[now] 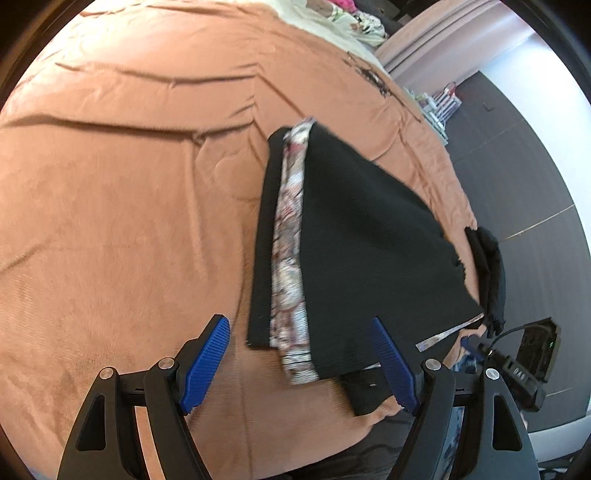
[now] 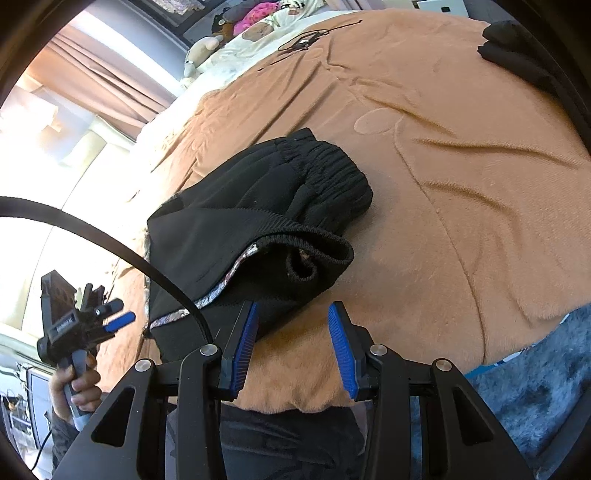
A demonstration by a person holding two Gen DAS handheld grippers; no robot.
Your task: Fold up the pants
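Left wrist view: a bed under an orange blanket [image 1: 122, 206] fills most of the frame, its surface creased in long shallow folds. Dark floor [image 1: 532, 177] runs along the right side of the bed.

The pants [image 1: 354, 240] (black, with a patterned lining showing as a pale strip along one edge) lie folded on the blanket near its right edge. In the right wrist view the pants [image 2: 236, 236] lie left of centre, the ribbed elastic waistband [image 2: 328, 181] bunched at the far end and one fold lifted into an open loop.

A second dark garment [image 2: 517, 51] lies on the blanket at the upper right of the right wrist view, well apart from the pants. Plush toys [image 2: 236, 26] and pale bedding sit at the far end of the bed. A blue rug [image 2: 535, 380] shows at the lower right.

The left hand-held gripper [image 1: 301, 363] hovers just above the near end of the pants, jaws spread wide, nothing between the blue pads [image 1: 207, 365]. The right hand-held gripper [image 2: 291, 347] is likewise open over bare blanket, its left pad just beside the near edge of the pants. A black cable [image 2: 110, 243] crosses the left of this view.
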